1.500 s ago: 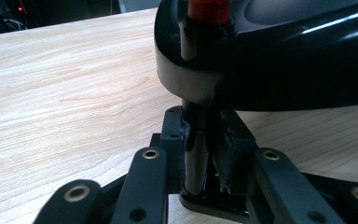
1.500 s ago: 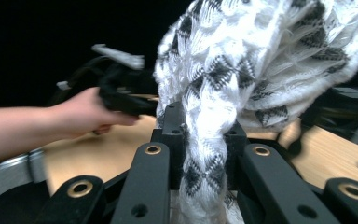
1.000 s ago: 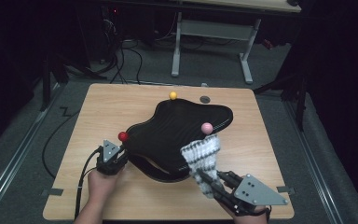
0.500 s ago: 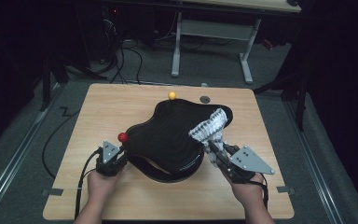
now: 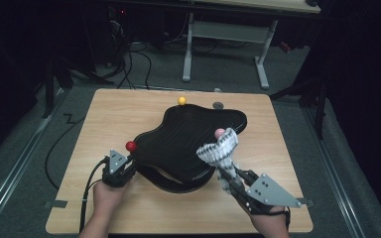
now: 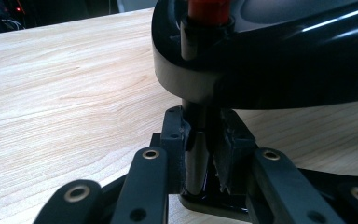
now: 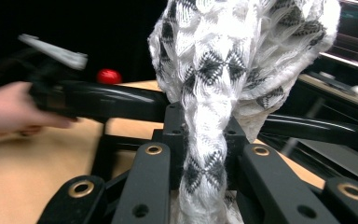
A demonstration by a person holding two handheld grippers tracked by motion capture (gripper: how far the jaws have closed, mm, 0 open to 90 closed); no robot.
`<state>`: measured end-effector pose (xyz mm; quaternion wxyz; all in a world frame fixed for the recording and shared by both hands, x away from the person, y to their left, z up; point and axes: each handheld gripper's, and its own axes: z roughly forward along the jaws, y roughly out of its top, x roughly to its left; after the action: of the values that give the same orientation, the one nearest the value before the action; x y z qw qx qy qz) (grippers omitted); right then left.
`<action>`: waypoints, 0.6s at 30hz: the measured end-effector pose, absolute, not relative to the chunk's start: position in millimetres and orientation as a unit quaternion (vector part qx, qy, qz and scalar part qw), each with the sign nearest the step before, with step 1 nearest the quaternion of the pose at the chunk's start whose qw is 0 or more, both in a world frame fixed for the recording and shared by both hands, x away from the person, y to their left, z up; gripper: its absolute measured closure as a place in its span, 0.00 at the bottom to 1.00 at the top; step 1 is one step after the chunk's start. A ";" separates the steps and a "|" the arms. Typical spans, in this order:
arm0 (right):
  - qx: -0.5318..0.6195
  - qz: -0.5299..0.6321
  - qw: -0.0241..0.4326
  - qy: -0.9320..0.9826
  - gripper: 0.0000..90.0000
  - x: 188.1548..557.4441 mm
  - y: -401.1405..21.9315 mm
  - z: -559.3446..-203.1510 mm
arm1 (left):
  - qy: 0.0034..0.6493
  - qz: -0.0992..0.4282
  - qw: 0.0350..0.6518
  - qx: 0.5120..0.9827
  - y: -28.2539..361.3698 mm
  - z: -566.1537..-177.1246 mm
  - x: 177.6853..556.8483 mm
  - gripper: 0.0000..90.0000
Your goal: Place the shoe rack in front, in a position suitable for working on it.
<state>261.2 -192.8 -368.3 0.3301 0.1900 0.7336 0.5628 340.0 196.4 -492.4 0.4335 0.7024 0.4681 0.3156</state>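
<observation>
I count 1 black rack (image 5: 188, 144) on 1 wood table (image 5: 129, 114). It has 3 ball tops: 1 red (image 5: 131, 146), 1 yellow (image 5: 181, 100), 1 pink (image 5: 220, 132). 1 black-n-white sock (image 5: 219, 151). 1 small dark disc (image 5: 218, 105). My 2 grippers: left (image 5: 124, 166), right (image 5: 230, 178).

**Setting: dim lab or workshop test bay**

Looks like a lab rather than a home. Light wooden table (image 5: 129, 114) standing alone on grey carpeted floor (image 5: 25, 163), surroundings left dark. Loose black cables (image 5: 129, 69) trailing across the floor behind it. Beyond, a height-adjustable desk on white metal legs (image 5: 187, 54), small red indicator light (image 5: 123, 11) glowing on equipment in the shadows. Metal rails (image 5: 10, 171) running along the floor on either side. No domestic furnishings in view.
</observation>
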 end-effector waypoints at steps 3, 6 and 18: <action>0.164 0.567 0.311 0.745 0.88 241.5 -185.0 -372.5 | 0.469 0.316 0.433 0.702 196.1 -492.3 340.0 0.83; 0.150 0.568 0.295 0.753 0.88 235.9 -175.0 -376.4 | 0.471 0.316 0.433 0.701 196.0 -492.3 340.0 0.83; 0.215 0.563 0.315 0.734 0.88 248.3 -193.7 -374.5 | 0.466 0.315 0.433 0.704 194.5 -492.1 339.3 0.83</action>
<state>248.3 -193.7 -374.5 0.3146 0.2148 0.7338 0.5625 339.3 194.5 -492.1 0.4334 0.7039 0.4664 0.3147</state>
